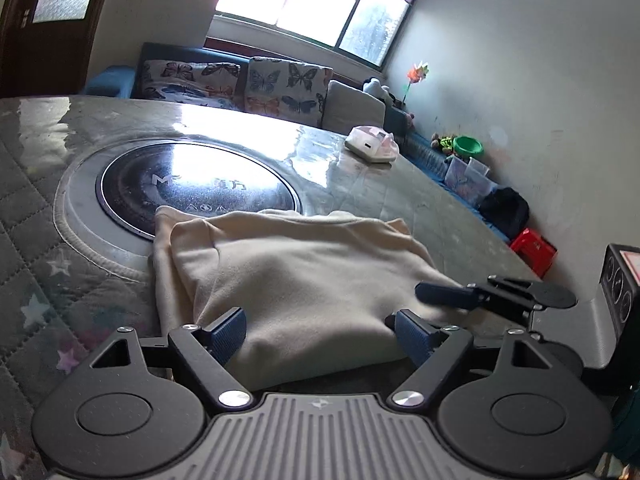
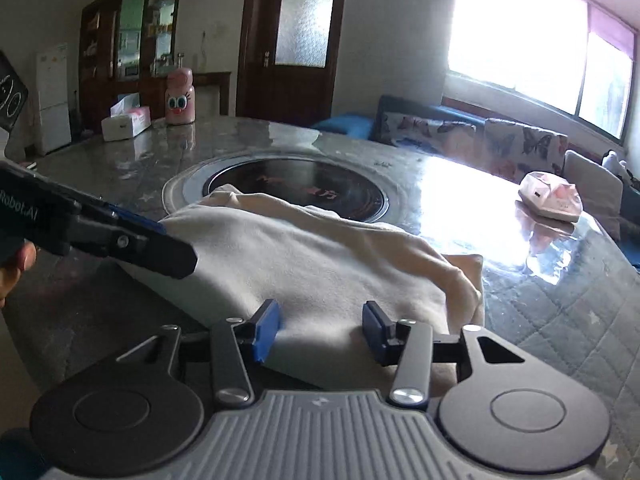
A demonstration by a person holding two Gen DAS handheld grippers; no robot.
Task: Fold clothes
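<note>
The cream garment (image 1: 304, 280) lies in a thick, layered bundle on the counter (image 2: 560, 300), with both claws at its near edge. The left claw (image 1: 318, 334) stands spread, its blue pads on either side of the near hem, low over the cloth; whether the pads touch the fabric cannot be told. The right claw (image 2: 320, 330) is spread too, a little narrower, straddling the near edge toward the bundle's right end. Neither pinches anything.

Judging by the rounded folds and the soft sag of the edges, the cloth is a light, limp, fleece-like knit: it will drape rather than hold a shape, is not fragile, and looks grippy enough not to slip from the ribbed pads. A sensible hold is a pinch on the doubled near hem, or on the two corners, taking all layers together so the bundle does not peel apart.

Its long axis runs left to right across the claws. The far edge points toward the round black hotplate (image 1: 196, 188) set in the counter and overlaps its rim; a loose, rolled flap trails off the right end (image 2: 460, 276). Beyond, a pink and white tissue pack (image 2: 550, 198) sits well apart.
</note>
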